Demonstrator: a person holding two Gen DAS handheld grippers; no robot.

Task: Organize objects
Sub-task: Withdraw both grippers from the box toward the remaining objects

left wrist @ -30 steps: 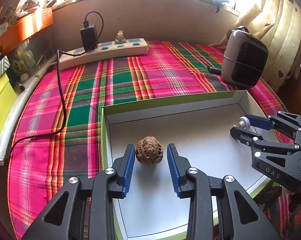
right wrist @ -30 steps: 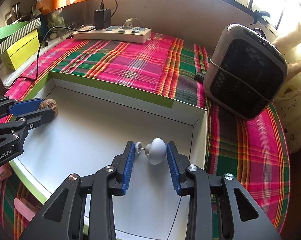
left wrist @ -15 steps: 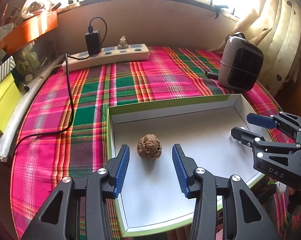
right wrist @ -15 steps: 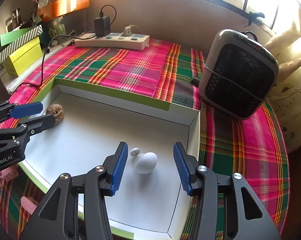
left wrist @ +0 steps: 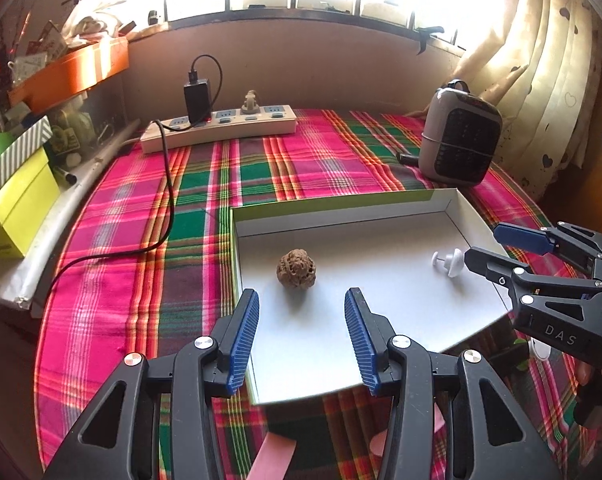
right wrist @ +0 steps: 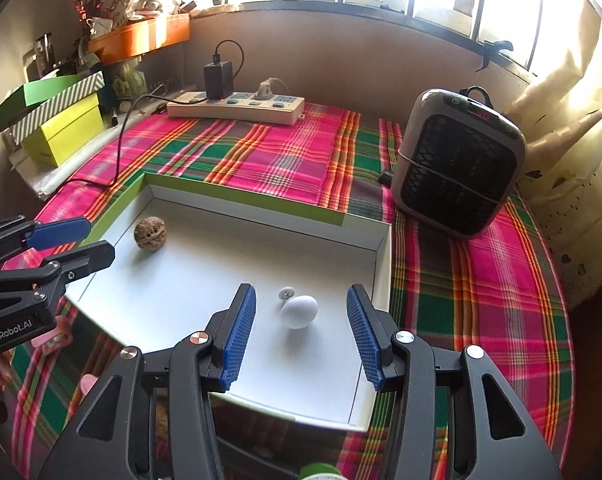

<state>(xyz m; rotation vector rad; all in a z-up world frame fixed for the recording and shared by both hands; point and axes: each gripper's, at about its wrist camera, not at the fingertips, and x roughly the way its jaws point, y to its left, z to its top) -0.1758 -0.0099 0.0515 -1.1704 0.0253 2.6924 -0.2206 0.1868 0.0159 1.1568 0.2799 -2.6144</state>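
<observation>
I saw a shallow white cardboard tray [left wrist: 467, 210] with green outer walls on the plaid-cloth surface [left wrist: 301, 160]. Inside it lay a rough, wrinkled brown walnut [left wrist: 296, 269] near the left wall and a smooth white egg-shaped knob [right wrist: 299, 311] with a thin stem and small disc, toward the right wall.

My left gripper [left wrist: 301, 322] stood open, its ribbed blue pads apart; its jaws had just been opening, with the walnut beyond the tips and untouched. My right gripper [right wrist: 301, 320] was likewise open, its jaws having just been opening, the knob lying on the tray floor between the pads but clear of both.

The right wrist view showed the heater [right wrist: 459, 166] grille closely. The left wrist view showed pink strips near the tray's front edge.
</observation>
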